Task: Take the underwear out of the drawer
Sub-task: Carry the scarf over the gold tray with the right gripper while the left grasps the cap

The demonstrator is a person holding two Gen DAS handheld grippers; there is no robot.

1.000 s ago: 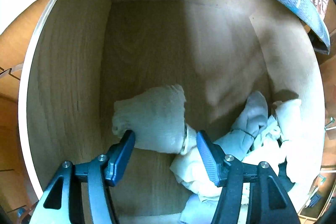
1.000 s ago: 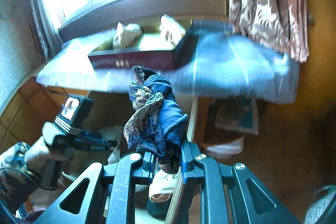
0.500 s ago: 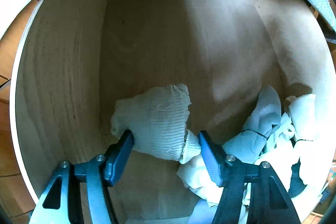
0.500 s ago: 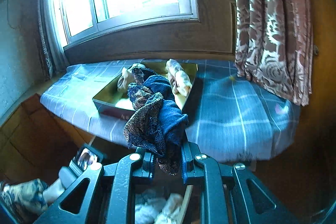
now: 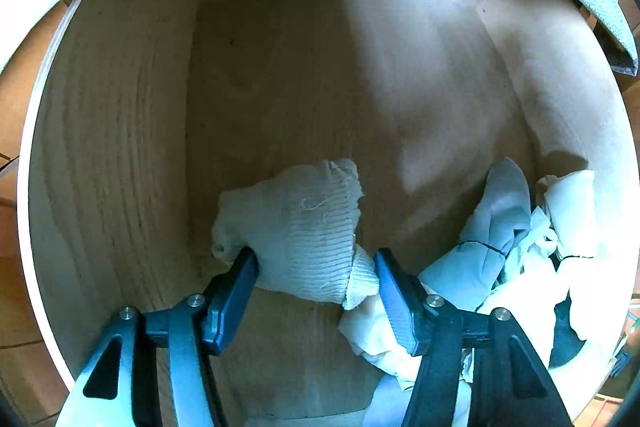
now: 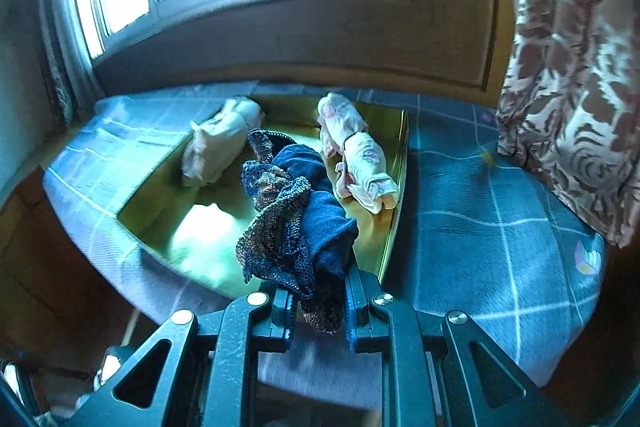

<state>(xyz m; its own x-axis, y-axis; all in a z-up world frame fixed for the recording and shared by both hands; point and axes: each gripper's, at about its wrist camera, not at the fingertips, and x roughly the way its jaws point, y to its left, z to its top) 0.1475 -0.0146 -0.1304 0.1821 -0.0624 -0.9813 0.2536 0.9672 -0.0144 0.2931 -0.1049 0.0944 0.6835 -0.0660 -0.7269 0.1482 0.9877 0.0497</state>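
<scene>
The drawer (image 5: 120,147) fills the left wrist view, its wooden floor mostly bare. At lower right a pile of pale underwear (image 5: 500,267) could snag and come up too. At lower centre the left claw (image 5: 316,267) is closing around a ribbed cream bundle (image 5: 304,227); gripped only at its edge, it may slip. In the right wrist view's centre, the right claw (image 6: 320,307) pinches dark lacy underwear (image 6: 296,219) above a tray (image 6: 396,187) on the bed (image 6: 500,227); loose lace could catch the pads
</scene>
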